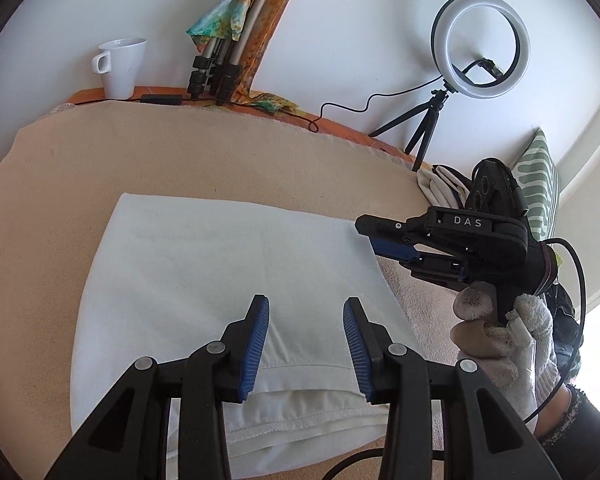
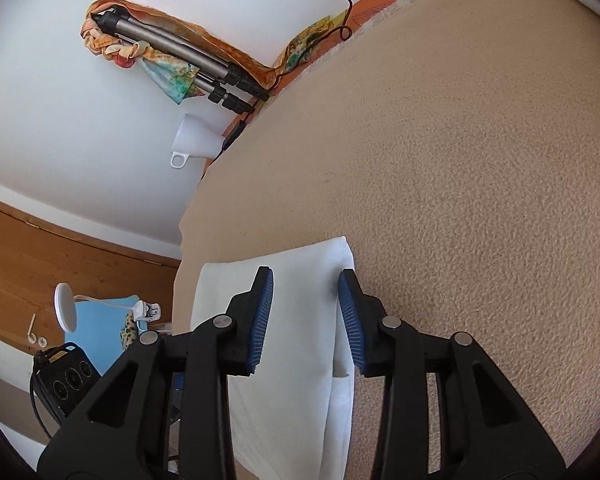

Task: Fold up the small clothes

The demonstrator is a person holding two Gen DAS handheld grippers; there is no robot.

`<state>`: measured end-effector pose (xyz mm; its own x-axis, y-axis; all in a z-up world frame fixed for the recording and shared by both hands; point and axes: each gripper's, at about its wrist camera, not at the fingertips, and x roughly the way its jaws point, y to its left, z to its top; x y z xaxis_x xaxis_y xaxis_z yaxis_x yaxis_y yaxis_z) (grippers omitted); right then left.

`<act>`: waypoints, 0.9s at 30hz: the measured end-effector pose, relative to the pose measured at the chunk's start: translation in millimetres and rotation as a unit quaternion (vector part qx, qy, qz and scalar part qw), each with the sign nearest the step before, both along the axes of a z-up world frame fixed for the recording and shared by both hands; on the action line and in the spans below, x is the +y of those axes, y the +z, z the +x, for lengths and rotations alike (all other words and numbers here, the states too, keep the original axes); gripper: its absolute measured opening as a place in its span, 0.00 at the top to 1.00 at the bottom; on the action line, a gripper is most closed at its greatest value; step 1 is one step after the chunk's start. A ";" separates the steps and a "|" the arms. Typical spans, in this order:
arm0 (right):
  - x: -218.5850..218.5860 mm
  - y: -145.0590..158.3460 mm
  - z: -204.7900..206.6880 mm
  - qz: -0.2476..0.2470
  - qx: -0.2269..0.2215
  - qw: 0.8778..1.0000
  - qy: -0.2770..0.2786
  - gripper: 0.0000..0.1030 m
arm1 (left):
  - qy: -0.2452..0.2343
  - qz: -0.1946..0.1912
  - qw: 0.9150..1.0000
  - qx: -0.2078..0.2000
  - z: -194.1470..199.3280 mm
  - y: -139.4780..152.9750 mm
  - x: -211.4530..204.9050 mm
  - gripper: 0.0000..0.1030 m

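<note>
A white folded garment [image 1: 220, 272] lies flat on the beige towel [image 1: 200, 148] that covers the table, its layered hem toward me. My left gripper [image 1: 306, 306] hovers over the garment's near edge, open, with nothing between its blue pads. My right gripper [image 1: 367, 236], held by a gloved hand [image 1: 512, 332], is at the garment's far right corner. In the right wrist view the right gripper [image 2: 306, 274] stands open over the garment [image 2: 296, 344] along its folded edge, pads apart and pressing on nothing.
Along the back edge stand a white mug [image 1: 120, 66], a folded tripod wrapped in a colourful scarf [image 1: 220, 60] and a ring light [image 1: 480, 46] with its cable. A pile of white cloth [image 1: 440, 186] and a green striped cushion [image 1: 538, 184] sit at the right.
</note>
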<state>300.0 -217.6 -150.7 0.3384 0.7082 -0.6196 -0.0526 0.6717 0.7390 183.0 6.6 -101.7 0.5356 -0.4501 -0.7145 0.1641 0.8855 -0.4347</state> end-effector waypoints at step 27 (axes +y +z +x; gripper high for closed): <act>109.5 51.0 -28.4 -0.166 -0.155 0.966 0.125 0.96 | 0.029 0.081 0.996 0.014 -41.1 -12.9 31.7 0.28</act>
